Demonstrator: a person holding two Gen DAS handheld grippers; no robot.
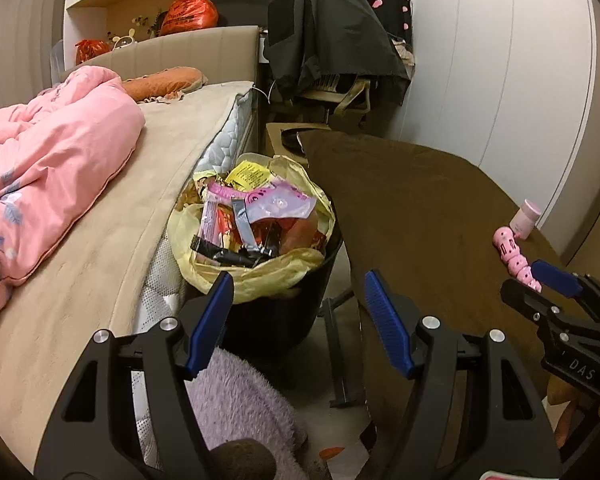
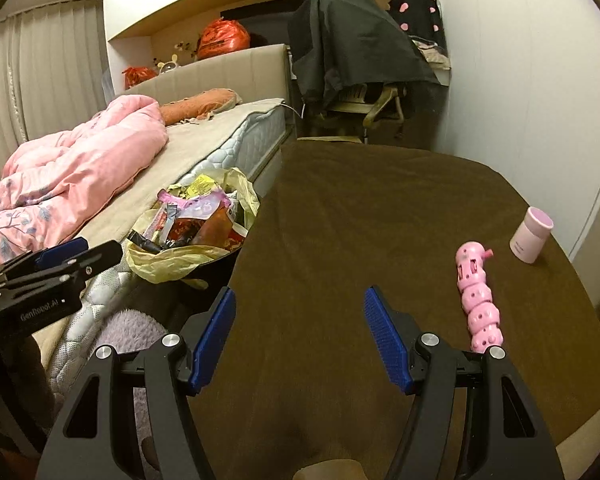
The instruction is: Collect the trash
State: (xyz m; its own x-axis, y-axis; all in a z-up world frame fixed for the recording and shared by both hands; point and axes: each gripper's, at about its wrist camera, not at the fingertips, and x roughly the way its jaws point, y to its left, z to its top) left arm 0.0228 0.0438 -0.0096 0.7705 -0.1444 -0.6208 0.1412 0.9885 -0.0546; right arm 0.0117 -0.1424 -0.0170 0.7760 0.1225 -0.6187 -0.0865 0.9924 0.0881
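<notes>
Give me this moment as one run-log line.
left gripper: open, empty | right gripper: open, empty | bin: overfull, beside bed | table: pink toy, cup

I am looking at a worktop (image 2: 360, 216) covered in brown cloth, carrying a pink segmented toy (image 2: 478, 300) and a pink cup (image 2: 530, 240) standing just beyond it. Beside it, the bed (image 1: 112, 216) is carrying a pink quilt (image 1: 48, 168) and an orange pillow (image 1: 162, 82).

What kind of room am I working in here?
Most likely a bedroom: a bed with a beige padded headboard, a crumpled pink quilt, and beside it a black bin lined with a yellow bag, full of wrappers.
</notes>
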